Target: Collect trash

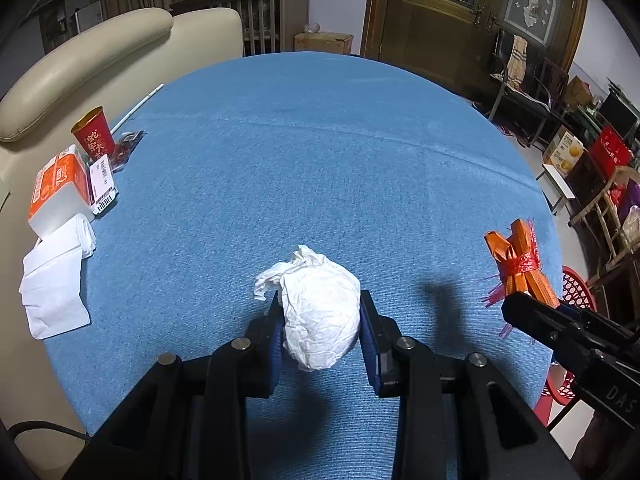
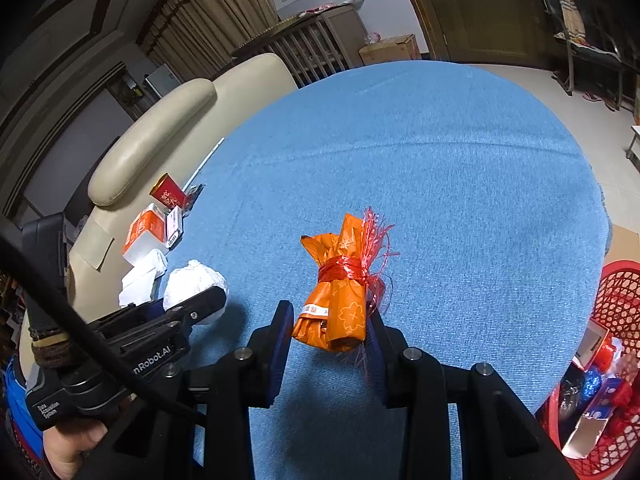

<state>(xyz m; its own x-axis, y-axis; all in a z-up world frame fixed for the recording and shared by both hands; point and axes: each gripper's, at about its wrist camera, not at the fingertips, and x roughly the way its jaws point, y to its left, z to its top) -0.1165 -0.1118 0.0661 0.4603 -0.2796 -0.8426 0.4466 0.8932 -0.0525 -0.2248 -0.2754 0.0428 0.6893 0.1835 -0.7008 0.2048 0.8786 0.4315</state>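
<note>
Left wrist view: the left gripper [image 1: 320, 316] is clenched on a crumpled white paper ball [image 1: 318, 312], pads pressing both flanks. The ball sits low over the blue tablecloth [image 1: 320, 152]; whether it rests on the cloth or is just lifted, I cannot tell. It looks light and soft, likely to squash, so a hold across its widest part suits it. At the table's left edge: a red cup [image 1: 94, 132], a tissue pack [image 1: 60, 188], loose tissues [image 1: 54, 288].

Right wrist view: the right gripper [image 2: 330, 332] is clamped on the lower end of an orange wrapper bundle [image 2: 340, 280], tied at its waist with red plastic string [image 2: 344, 270]. The film looks thin and slippery, the bundle light; a grip near the tie would probably slip less. A red basket [image 2: 618, 300], already holding rubbish, stands beside the table at right, the likely drop point.
</note>
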